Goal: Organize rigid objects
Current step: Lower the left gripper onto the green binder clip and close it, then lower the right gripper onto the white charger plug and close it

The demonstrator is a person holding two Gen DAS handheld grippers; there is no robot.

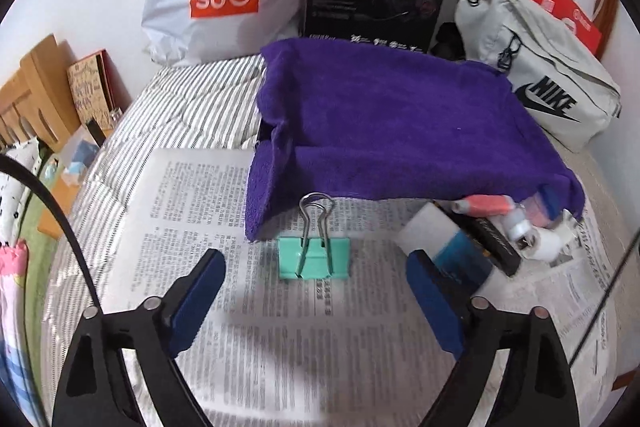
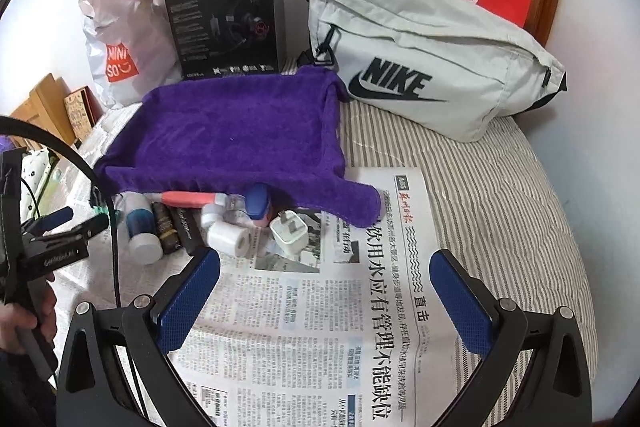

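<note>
Left gripper (image 1: 316,267) jaws spread wide, nothing clamped; a mint binder clip (image 1: 313,257) lies on the newspaper (image 1: 192,203) between its blue fingers (image 1: 198,301), untouched. Right gripper (image 2: 326,271) also apart, empty, over bare newsprint. Purple towel (image 2: 236,135) covers a raised box. At its front edge sits a jumble: white bottle (image 2: 140,227), dark tubes (image 2: 176,227), tape roll (image 2: 228,239), white charger plug (image 2: 289,229), pink tube (image 2: 188,199). Nike bag (image 2: 420,55) lies behind.
</note>
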